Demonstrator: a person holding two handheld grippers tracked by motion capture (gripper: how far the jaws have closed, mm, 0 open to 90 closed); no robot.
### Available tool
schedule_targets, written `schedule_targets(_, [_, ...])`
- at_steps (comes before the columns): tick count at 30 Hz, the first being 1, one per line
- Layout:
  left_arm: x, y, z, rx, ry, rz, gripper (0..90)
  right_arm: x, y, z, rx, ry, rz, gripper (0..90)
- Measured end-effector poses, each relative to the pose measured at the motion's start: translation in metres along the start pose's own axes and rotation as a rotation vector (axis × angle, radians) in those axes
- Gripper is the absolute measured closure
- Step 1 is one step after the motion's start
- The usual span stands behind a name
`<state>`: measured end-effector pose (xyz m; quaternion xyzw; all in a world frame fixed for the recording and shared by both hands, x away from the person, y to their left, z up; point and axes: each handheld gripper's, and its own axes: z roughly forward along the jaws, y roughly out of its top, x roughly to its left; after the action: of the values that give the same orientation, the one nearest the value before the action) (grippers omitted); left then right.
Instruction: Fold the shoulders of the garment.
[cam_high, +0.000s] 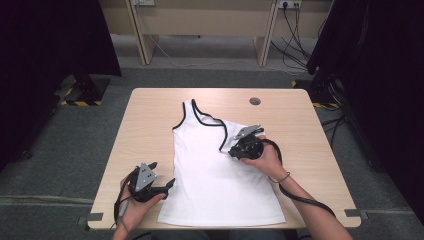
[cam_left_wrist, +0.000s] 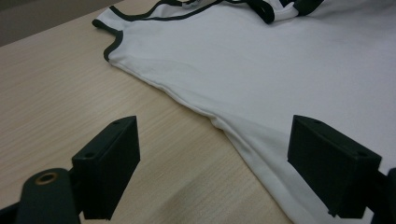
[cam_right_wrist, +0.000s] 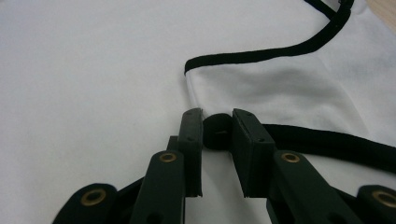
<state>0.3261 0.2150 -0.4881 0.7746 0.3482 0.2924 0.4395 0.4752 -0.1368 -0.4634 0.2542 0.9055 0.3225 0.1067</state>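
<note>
A white tank top (cam_high: 215, 172) with black trim lies flat on the wooden table (cam_high: 150, 115), hem toward the near edge. Its right shoulder part is folded over onto the body. My right gripper (cam_high: 231, 149) sits on that fold, shut on the black trimmed edge (cam_right_wrist: 261, 53); the right gripper view shows the trim pinched between the jaws of the right gripper (cam_right_wrist: 217, 116). My left gripper (cam_high: 164, 176) rests by the top's left side near the hem. Its jaws stand wide apart, the left gripper (cam_left_wrist: 212, 126) straddling the side seam of the tank top (cam_left_wrist: 280, 60) with nothing held.
A round cable hole (cam_high: 255, 101) sits in the table's far right part. Bare wood (cam_left_wrist: 56, 93) lies left of the garment. Behind the table are a desk frame (cam_high: 200, 20), floor cables (cam_high: 295, 45) and dark curtains on both sides.
</note>
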Motion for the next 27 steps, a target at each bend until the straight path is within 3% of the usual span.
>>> schedule_targets(10, [0.0,0.0,0.0,0.002,0.002,0.003,16.0,-0.004,-0.013,-0.02,-0.02,-0.018,0.022,49.4])
schedule_targets(18, [-0.001,0.0,0.0,0.003,0.005,0.002,15.9,-0.012,-0.027,-0.048,-0.038,-0.062,0.043,47.0])
schedule_targets(27, [0.0,0.0,0.0,0.002,0.007,0.002,15.6,-0.017,-0.05,-0.07,-0.09,-0.108,0.121,43.4])
